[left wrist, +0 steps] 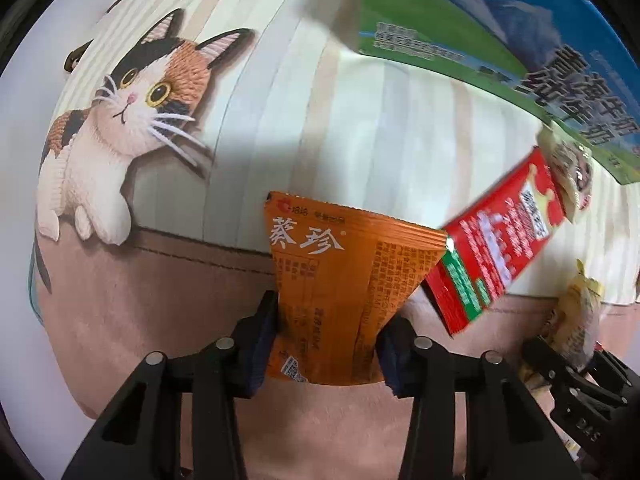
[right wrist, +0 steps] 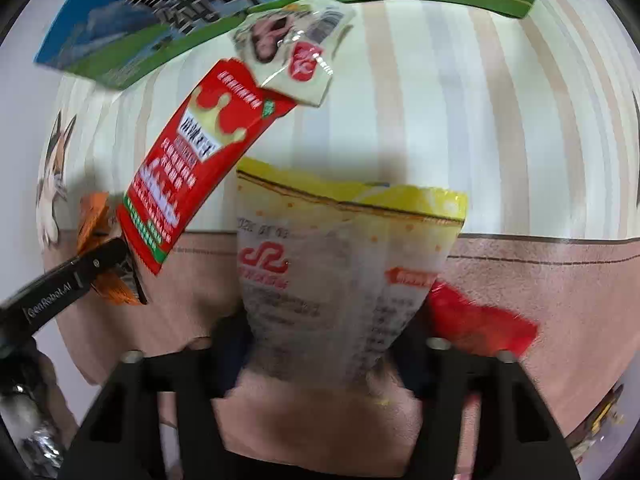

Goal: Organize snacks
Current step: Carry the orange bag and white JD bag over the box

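My left gripper (left wrist: 326,344) is shut on an orange snack packet (left wrist: 332,280) and holds it above the cat-print mat. My right gripper (right wrist: 328,344) is shut on a yellow and white snack packet (right wrist: 340,264); it also shows at the right of the left wrist view (left wrist: 576,320). A red snack box (left wrist: 500,240) lies tilted on the mat between the two grippers, also in the right wrist view (right wrist: 192,168). A small cream packet (right wrist: 292,52) lies at its far end. The left gripper with the orange packet shows at the left of the right wrist view (right wrist: 100,256).
A blue and green milk carton box (left wrist: 500,32) stands at the far side, also in the right wrist view (right wrist: 200,12). A red wrapper (right wrist: 480,320) lies on the mat by my right gripper. The mat (left wrist: 140,300) has a calico cat picture (left wrist: 132,120).
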The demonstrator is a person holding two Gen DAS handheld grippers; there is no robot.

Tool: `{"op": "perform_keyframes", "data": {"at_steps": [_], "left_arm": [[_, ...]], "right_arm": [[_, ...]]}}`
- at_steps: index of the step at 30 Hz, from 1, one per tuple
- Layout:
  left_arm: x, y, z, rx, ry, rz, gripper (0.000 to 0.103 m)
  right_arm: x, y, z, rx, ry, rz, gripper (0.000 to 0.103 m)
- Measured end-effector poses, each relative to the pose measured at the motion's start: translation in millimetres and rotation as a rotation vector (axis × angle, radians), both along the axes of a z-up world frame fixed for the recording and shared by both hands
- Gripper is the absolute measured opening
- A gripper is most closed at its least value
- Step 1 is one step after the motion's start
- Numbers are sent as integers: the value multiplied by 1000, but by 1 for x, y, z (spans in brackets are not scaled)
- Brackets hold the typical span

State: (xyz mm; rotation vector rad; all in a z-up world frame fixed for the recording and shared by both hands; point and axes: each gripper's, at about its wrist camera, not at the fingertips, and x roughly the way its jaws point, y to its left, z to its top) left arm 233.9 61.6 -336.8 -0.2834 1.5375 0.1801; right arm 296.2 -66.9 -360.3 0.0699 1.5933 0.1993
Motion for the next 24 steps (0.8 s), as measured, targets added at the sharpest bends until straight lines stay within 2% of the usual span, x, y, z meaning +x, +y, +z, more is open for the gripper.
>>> {"op": "perform_keyframes", "data": {"at_steps": [1, 4, 8, 10, 14, 16, 18, 20, 22, 24], "left_arm": [[-2, -3, 6, 0, -3, -8, 41], [1, -17, 28, -14, -16, -30, 41], [13, -37, 68, -54, -66, -89, 41], [25, -55, 97, -79, -107, -132, 41], [58, -63, 138, -134, -160, -185, 41], [96, -54, 156, -131, -180, -214, 41], [118, -50, 176, -97, -202, -252, 41], [137, -29, 190, -74, -211, -267, 41], [153, -33, 196, -63, -197, -267, 41], [180, -28, 192, -47, -184, -268, 41]], "right_arm": [[-4, 1, 1, 9, -1, 5, 51], [-5, -13, 14, 60, 1, 8, 46], [0, -25, 53, 109, -29, 55, 44], [8, -28, 81, 138, -61, 80, 44], [50, -45, 145, 184, -123, 117, 44], [67, -49, 173, 202, -153, 129, 44], [86, -57, 196, 194, -183, 143, 44], [107, -55, 212, 168, -213, 153, 44], [129, -56, 221, 153, -228, 146, 44], [154, -63, 227, 144, -226, 131, 44]]}}
